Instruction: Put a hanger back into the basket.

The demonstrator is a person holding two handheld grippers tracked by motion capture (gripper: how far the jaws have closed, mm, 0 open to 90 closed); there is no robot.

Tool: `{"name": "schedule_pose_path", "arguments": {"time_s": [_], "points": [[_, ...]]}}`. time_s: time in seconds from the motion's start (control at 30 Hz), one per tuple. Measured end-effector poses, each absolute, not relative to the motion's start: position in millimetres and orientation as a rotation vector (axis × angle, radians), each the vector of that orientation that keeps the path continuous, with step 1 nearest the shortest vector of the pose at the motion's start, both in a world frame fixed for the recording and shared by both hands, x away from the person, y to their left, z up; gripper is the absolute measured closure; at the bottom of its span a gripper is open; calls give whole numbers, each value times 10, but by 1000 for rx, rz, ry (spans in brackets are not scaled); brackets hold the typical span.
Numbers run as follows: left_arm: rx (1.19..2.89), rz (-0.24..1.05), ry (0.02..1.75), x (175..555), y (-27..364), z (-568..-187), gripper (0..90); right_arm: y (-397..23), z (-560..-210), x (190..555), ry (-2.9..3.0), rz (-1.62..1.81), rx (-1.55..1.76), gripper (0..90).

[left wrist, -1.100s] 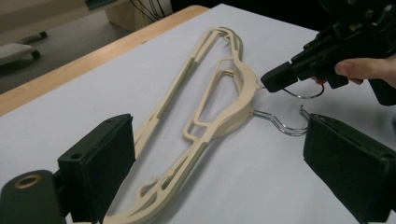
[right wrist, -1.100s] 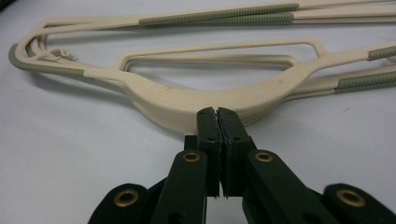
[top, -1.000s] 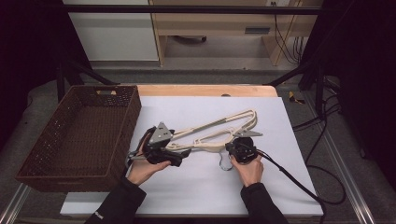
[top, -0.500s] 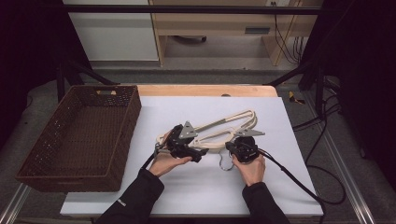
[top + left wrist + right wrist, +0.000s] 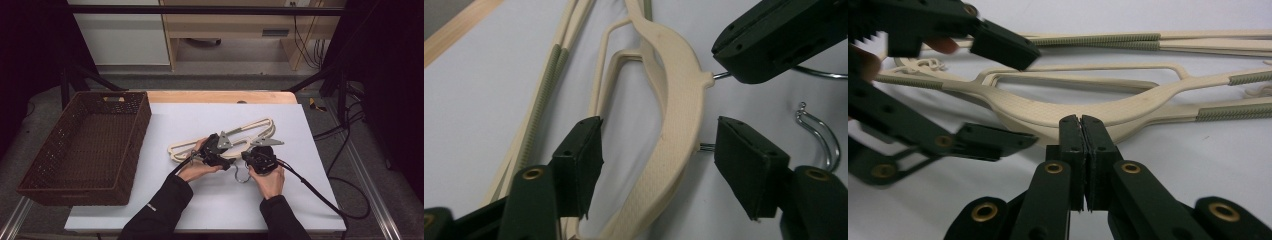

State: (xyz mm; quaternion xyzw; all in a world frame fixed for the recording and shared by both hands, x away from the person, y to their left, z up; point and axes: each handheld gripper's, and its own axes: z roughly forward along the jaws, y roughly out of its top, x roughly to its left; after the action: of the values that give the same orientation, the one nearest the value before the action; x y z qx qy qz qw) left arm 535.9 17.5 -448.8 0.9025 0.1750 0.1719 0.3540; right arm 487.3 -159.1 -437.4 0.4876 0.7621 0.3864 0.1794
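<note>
Cream plastic hangers with metal hooks point(image 5: 227, 140) lie stacked mid-tabletop point(image 5: 320, 200). Right hand-held gripper point(image 5: 1081, 131) is clamped at the neck. Left hand-held gripper point(image 5: 656, 162), jaws just closing, straddles the top hanger untouched; centre pads before squeezing.

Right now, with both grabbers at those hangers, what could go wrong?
1. The cream hangers lie stacked, so the left gripper, whose jaws have just been closing around the top one's neck without touching it yet, might drag the lower hanger along.
2. The metal hooks sit close together and could tangle.
3. The right gripper is shut at the hook stem, a thin thing that might slip.
</note>
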Motion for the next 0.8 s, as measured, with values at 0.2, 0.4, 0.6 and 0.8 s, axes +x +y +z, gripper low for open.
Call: {"name": "schedule_pose_path", "arguments": {"time_s": [0.2,0.4,0.6,0.8], "points": [[2371,465,432,5404,105,-4560,508,-1597,-4341,4854,2153,1103,1370,890],[2404,486,397,5378,82,-4572,655,-1591,-4311,4837,2153,1095,1346,890],[2425,520,349,5352,84,-4552,676,-1582,-4302,4835,2159,1093,1354,881],[2409,535,344,5335,140,-4468,724,-1724,-4088,4761,2100,1247,1266,687]]}}
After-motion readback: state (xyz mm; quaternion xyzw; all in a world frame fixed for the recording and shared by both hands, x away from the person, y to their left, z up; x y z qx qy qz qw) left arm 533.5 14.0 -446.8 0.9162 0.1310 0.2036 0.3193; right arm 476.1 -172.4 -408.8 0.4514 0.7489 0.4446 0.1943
